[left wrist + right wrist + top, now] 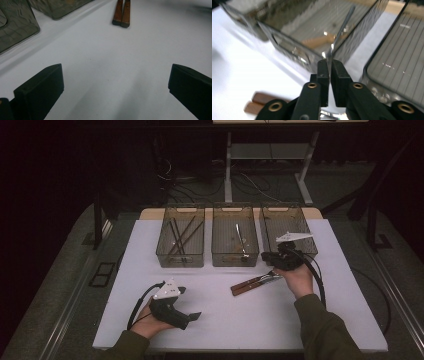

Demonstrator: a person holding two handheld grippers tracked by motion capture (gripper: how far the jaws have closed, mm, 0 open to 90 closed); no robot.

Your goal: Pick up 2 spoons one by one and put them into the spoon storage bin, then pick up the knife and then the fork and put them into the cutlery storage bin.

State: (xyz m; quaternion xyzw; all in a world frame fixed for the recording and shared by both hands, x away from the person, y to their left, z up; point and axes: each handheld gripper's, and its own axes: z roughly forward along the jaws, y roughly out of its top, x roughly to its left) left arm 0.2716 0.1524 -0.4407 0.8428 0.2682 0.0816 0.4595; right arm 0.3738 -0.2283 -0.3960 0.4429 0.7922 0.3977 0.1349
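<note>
Two utensils with brown wooden handles [247, 285] lie side by side on the white table [225, 320], right of centre. My right gripper [271, 269] is at their metal ends. In the right gripper view my right gripper [329, 62] is shut on a thin metal blade [342, 27] that sticks out past the jaws toward the bins, and the handles [259, 102] lie low at the left. Which utensil the blade belongs to I cannot tell. My left gripper [190, 303] rests open near the front left. Its jaws stand wide apart over bare table, with the handle ends [121, 15] far ahead.
Three clear bins stand in a row at the back. The left bin [180, 264] holds several dark sticks. The middle bin [235, 264] holds a metal utensil [241, 240]. The right bin [290, 212] stands just beyond my right gripper.
</note>
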